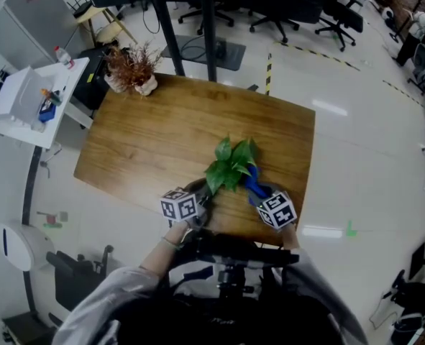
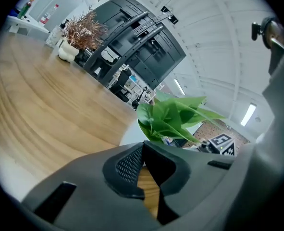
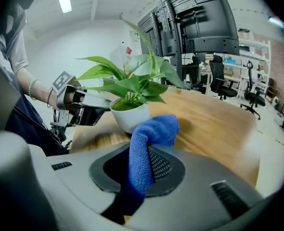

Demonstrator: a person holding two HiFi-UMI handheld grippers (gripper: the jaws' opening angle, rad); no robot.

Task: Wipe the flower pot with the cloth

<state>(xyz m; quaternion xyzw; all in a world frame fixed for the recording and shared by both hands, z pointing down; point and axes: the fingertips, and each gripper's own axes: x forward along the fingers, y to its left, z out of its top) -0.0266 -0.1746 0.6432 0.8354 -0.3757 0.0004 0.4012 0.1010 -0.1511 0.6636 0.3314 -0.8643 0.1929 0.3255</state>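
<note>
A white flower pot (image 1: 224, 185) with a green leafy plant (image 1: 231, 164) stands near the front edge of the wooden table (image 1: 162, 142). My left gripper (image 1: 203, 198) is at the pot's left side; its jaws are shut with nothing between them, and their tips (image 2: 142, 148) sit right by the pot wall (image 2: 128, 134). My right gripper (image 1: 261, 195) is on the pot's right, shut on a blue cloth (image 3: 149, 148). The cloth's free end folds over just in front of the pot (image 3: 130, 118). The left gripper (image 3: 89, 110) also shows beside the pot in the right gripper view.
A dried plant in a white vase (image 1: 134, 69) stands at the table's far left corner. A white side table (image 1: 32, 95) with small items is left of the table. Office chairs (image 1: 270, 13) and dark equipment racks (image 2: 132, 37) lie beyond.
</note>
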